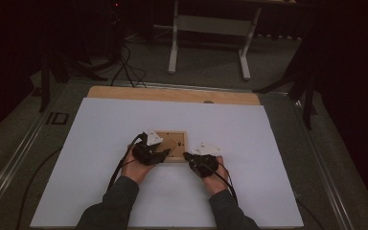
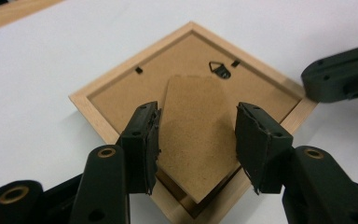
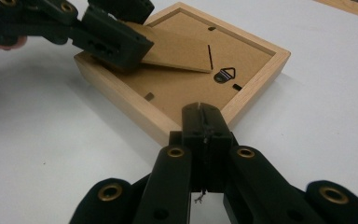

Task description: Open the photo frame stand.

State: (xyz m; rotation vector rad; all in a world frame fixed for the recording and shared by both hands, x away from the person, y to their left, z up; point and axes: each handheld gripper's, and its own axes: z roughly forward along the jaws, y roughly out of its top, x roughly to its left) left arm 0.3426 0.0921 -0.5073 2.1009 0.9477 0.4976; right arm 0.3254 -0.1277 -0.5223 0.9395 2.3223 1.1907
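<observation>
Two grippers at face-down wooden picture frame [image 2: 193, 121], no legible writing

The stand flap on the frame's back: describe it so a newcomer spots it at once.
On the white sheet lies a wooden frame, face down. From its brown backing a rounded stand flap lifts up, unlike the flat metal hanger beside it.

One wooden picture frame [image 2: 98, 100], one stand flap [image 2: 193, 135], perhaps three clips, two grippers.
</observation>
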